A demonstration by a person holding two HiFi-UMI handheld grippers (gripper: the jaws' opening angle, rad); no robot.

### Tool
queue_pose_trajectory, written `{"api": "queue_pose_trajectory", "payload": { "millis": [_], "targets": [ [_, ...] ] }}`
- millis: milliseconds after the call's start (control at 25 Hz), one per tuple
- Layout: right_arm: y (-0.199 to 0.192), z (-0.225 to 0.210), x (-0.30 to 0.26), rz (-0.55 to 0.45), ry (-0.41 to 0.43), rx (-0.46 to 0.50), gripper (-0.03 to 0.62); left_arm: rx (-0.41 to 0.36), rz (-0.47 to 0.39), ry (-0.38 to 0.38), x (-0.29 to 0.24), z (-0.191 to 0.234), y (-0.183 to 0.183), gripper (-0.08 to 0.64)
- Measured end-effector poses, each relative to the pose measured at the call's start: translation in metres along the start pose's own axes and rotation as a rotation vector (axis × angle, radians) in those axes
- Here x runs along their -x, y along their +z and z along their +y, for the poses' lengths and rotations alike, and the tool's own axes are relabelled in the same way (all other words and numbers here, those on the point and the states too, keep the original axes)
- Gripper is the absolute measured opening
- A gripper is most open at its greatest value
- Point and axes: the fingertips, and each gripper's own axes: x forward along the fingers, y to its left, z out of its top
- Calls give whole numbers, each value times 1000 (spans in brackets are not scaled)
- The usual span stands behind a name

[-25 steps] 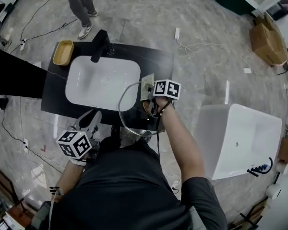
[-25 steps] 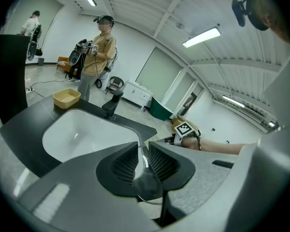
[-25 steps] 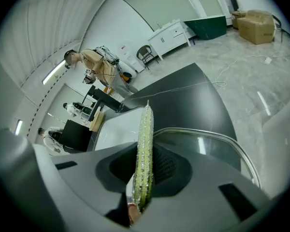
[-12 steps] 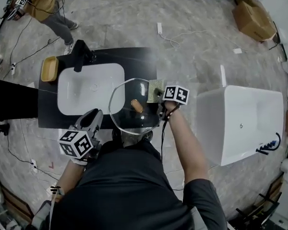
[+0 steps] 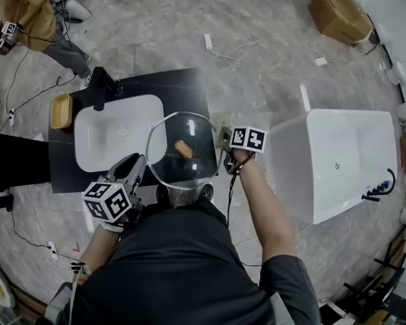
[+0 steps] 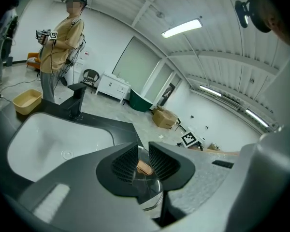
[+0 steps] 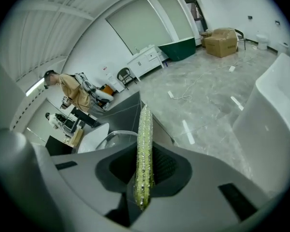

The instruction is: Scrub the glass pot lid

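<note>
Glass pot lid [image 5: 189,175]: round, clear, metal-rimmed, with a brown knob [image 5: 183,149] at its centre; held in the air and tilted, just in front of the person's chest, over the near right corner of the black tabletop [image 5: 189,87]. In the head view its 9 o'clock edge overlaps the right rim of the white basin [image 5: 115,137]. Left tongs [image 5: 141,162]: closed on the lid's rim at about its 8 o'clock; the left gripper view shows the glass [image 6: 150,190] pinched in the narrow gap of the left tongs [image 6: 144,151], with the knob [image 6: 145,167] seen through it. Right tongs [image 5: 224,149]: at the lid's 3 o'clock, clamped on a green scouring pad [image 7: 144,153], which stands edge-on and upright and sticks out well past the tips of the right tongs [image 7: 144,158]. Lid rim [image 7: 118,137] lies just left of the pad in that view; contact between pad and glass cannot be told. Black faucet [image 5: 101,83]: at the basin's 11 o'clock. Yellow tray [image 5: 61,110]: on the tabletop's left edge, at the basin's 9 o'clock. White bathtub [image 5: 338,161]: on the floor at the lid's 3 o'clock, near the right forearm. Grey marbled floor [image 5: 257,66]: open from 12 to 2 o'clock beyond the tabletop's far edge, crossed by a white cable and power strip [image 5: 208,42]. Cardboard box [image 5: 335,15]: at 1 o'clock, well apart. Second person [image 5: 27,12]: standing at 10 o'clock, beyond the tabletop's far left corner.
</note>
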Motion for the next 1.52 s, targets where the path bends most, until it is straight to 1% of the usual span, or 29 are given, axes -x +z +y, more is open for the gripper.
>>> {"api": "queue_pose_trajectory", "payload": {
  "millis": [120, 240, 440, 520, 600, 720, 760, 1000, 1160, 1280, 1440, 1520],
  "targets": [
    [-1, 28, 4, -16, 122, 10, 55, 4, -13, -1, 4, -4, 1, 71],
    [-21, 63, -7, 45, 241, 54, 55, 25, -26, 21, 15, 5, -2, 71],
    [-58, 99, -26, 146, 368, 110, 55, 67, -48, 90, 36, 30, -9, 71],
    [-65, 104, -30, 159, 393, 112, 55, 79, -47, 108, 42, 35, -13, 71],
    [-67, 101, -33, 155, 372, 123, 55, 82, -44, 116, 44, 38, -14, 71],
    [-67, 85, -33, 137, 295, 163, 55, 64, -41, 114, 43, 34, -12, 71],
    [-67, 77, -31, 129, 272, 161, 55, 54, -41, 110, 41, 31, -10, 71],
    [-67, 29, -12, 91, 167, 107, 55, 2, -25, 60, 30, 10, -3, 71],
    [-61, -2, 0, 35, 98, 36, 55, -24, -18, 22, 22, -4, 2, 71],
    [-63, -14, 7, 4, 57, 0, 55, -37, -8, -6, 16, -10, 2, 71],
    [-64, -28, 28, -41, -9, -19, 55, -49, 9, -45, 6, -23, 1, 71],
    [-65, -29, 40, -84, -12, -58, 55, -52, 25, -59, 2, -28, -1, 71]
  ]
}}
